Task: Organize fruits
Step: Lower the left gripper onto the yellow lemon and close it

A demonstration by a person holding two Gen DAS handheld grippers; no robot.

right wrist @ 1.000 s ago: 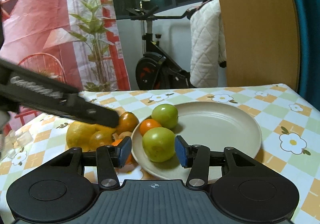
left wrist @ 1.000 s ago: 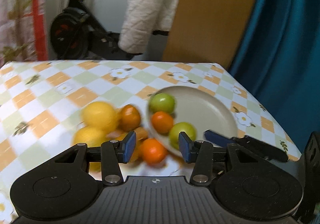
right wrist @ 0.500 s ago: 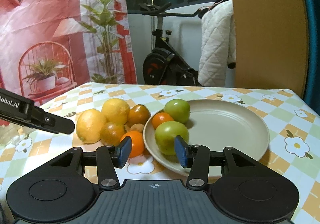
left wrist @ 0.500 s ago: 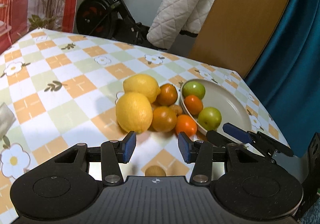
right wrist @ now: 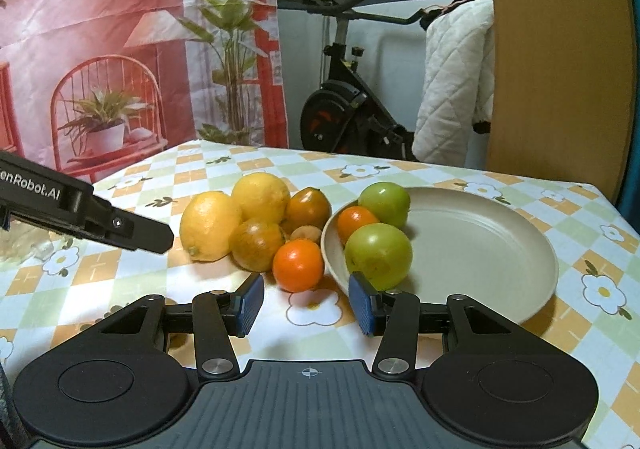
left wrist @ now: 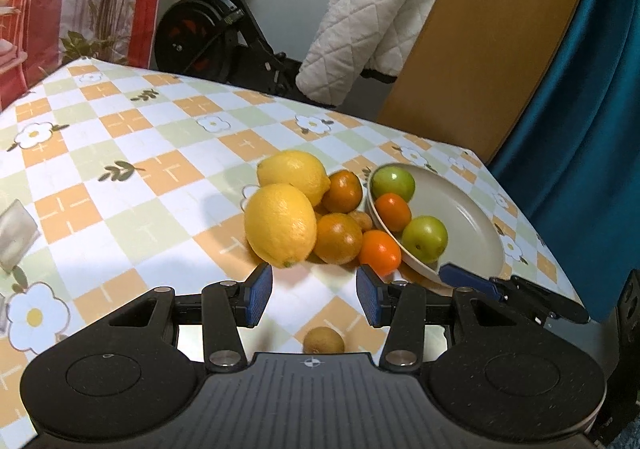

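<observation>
Pulled back since earlier, the left gripper [left wrist: 314, 295] hangs open and empty before the lemons [left wrist: 280, 225], its side reading "enRobot.AI". Equally open, the right gripper [right wrist: 306, 305] faces the plate [right wrist: 480, 249] near the table's right edge.

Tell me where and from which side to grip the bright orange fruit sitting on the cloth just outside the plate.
Probably grip the bright orange fruit across its round middle, coming from the near side, where bare cloth lies before it. The right gripper is open and nearly lined up. The plate rim crowds one side and a darker fruit the other.
</observation>
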